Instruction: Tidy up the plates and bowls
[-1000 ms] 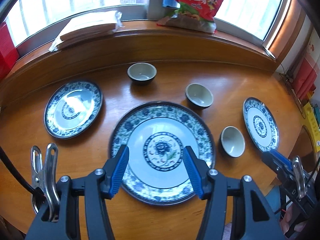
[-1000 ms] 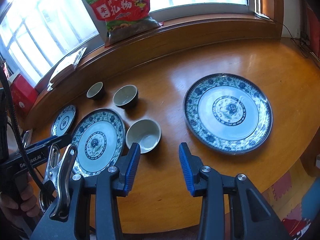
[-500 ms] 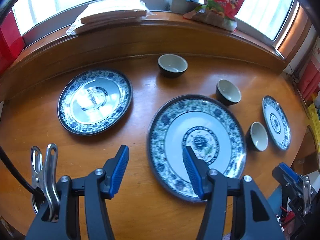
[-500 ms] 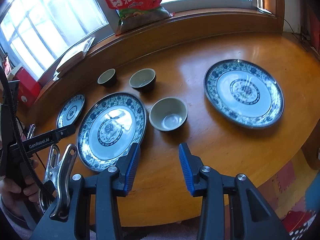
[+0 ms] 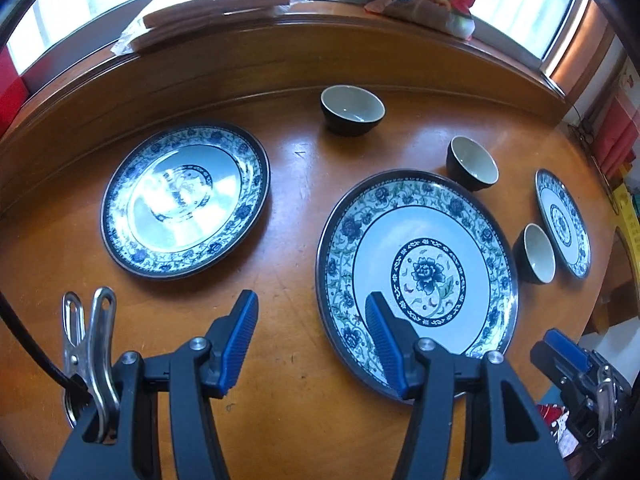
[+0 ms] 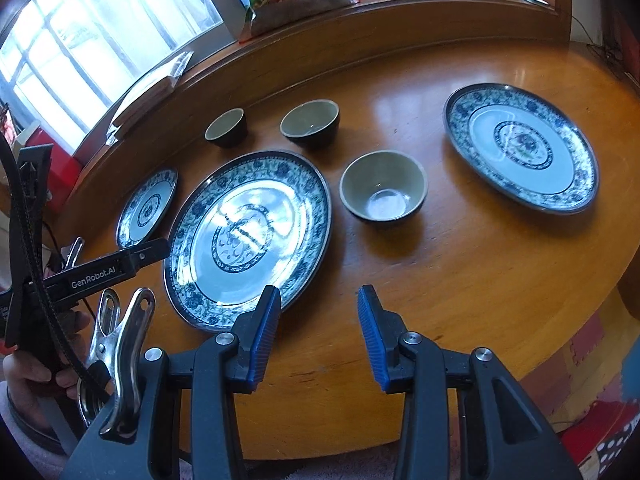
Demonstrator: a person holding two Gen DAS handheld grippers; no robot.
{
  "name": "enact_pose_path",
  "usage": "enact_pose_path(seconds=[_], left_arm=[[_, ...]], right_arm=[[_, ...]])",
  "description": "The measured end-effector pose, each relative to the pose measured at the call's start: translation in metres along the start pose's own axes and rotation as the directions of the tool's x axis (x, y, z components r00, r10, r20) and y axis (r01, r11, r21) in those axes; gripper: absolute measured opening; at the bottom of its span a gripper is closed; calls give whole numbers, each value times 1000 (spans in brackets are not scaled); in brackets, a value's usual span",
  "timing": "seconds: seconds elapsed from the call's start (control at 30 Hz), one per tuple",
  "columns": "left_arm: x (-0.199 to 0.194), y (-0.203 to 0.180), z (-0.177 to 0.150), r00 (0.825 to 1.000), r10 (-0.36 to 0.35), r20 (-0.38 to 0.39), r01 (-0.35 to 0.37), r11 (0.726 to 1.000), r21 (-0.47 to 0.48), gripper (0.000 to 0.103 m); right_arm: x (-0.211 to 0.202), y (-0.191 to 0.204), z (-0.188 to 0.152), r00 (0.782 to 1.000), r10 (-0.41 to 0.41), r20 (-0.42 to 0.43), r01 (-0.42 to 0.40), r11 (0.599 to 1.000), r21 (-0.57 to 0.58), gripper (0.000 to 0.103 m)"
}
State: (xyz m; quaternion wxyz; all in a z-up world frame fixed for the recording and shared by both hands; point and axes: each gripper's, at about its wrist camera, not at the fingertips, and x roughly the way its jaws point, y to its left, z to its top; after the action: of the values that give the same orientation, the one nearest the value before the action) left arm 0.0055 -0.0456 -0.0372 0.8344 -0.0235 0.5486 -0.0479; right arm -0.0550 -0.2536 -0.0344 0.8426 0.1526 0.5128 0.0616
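Both grippers empty, fingers apart; only the right wrist view catches the hand (image 6: 28, 372) gripping the left gripper (image 6: 160, 246).

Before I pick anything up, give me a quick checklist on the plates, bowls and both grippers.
1. Left gripper empty and open: ok.
2. Right gripper empty and open: ok.
3. Large plate lying flat, nothing on it: ok.
4. Three bowls upright and apart, nearest bowl included: ok.
5. Any plates or bowls stacked yet: not ok, all separate.
6. Left gripper lined up on one plate's rim: cannot tell.
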Motion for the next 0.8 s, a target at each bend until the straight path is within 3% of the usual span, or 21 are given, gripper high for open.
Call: enact_pose_path(seconds=[0.8], left_arm=[[40,-3,25,996,-68,-65,73,994,80,59]], right_arm=[[44,13,19,997,-51,-49,52,999,17,41]])
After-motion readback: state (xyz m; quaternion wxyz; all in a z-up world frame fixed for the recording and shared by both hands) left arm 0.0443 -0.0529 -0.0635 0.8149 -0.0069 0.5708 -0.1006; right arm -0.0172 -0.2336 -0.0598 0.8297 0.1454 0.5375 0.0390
